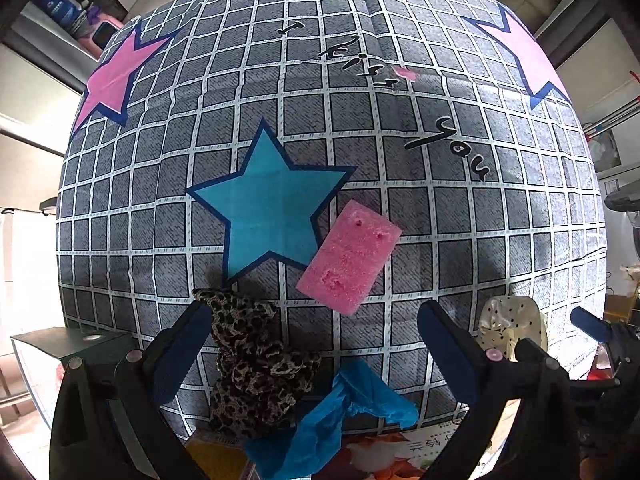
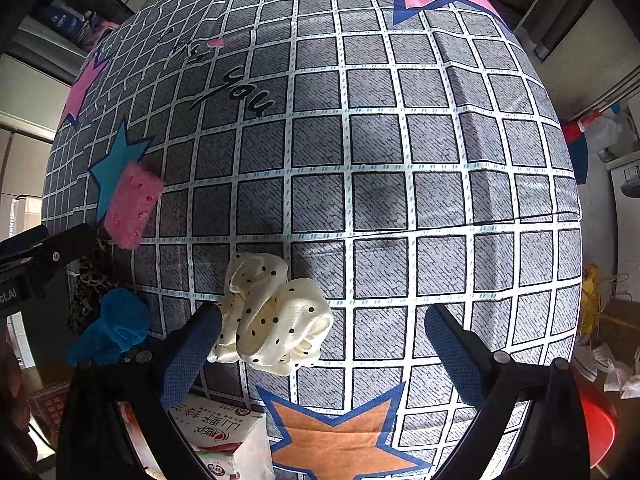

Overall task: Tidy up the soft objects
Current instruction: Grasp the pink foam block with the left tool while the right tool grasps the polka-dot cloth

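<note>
A pink sponge [image 1: 349, 257] lies on the grey checked cloth [image 1: 400, 200], right of a blue star print; it also shows in the right wrist view [image 2: 134, 204]. A leopard-print scrunchie [image 1: 256, 364] lies by the left finger of my open left gripper [image 1: 316, 344]. A crumpled blue glove [image 1: 340, 412] lies just below it between the fingers. A cream polka-dot scrunchie [image 2: 276, 312] lies between the fingers of my open right gripper [image 2: 324, 344], nearer the left finger; it also shows in the left wrist view [image 1: 512, 328]. The blue glove [image 2: 116, 324] is at the left.
A printed carton [image 2: 224, 436] lies at the cloth's near edge under the right gripper. A dark box [image 1: 80, 344] stands left of the table. Shelves with clutter [image 1: 76, 12] are at the far left. A red stool [image 2: 596, 424] and bags are on the floor to the right.
</note>
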`<state>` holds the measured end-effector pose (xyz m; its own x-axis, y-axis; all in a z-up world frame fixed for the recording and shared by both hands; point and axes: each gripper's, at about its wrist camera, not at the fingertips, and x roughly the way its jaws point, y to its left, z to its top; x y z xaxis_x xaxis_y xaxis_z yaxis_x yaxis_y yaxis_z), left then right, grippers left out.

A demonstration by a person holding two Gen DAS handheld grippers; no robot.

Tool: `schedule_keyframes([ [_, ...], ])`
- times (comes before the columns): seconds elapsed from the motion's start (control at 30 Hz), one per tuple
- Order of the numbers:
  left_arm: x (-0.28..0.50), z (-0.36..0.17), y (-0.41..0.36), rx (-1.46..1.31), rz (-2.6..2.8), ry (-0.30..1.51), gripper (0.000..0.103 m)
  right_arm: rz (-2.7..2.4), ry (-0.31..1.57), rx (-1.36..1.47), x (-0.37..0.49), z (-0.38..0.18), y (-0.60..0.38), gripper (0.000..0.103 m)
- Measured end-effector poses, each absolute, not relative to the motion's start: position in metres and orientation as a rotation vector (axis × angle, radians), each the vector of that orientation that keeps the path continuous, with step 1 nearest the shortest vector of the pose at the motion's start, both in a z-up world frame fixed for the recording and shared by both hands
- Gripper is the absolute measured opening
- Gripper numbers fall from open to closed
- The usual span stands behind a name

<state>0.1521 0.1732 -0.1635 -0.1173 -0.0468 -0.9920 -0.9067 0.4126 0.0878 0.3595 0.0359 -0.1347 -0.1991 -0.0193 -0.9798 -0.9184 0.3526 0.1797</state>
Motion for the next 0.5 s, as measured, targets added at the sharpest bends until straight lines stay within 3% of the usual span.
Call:
schedule_keyframes([
  [0.17, 0.167, -0.191, 0.182, -0.871, 0.895, 1.519, 0.103, 1.114, 1.533, -0.920, 0.329, -0.135, 0.042, 0.102],
  [0.5, 0.165, -0.235, 0.183, -0.918, 0.874, 1.565, 0.103, 1.073, 1.474, -1.091, 0.286, -0.193, 0.065, 0.102],
])
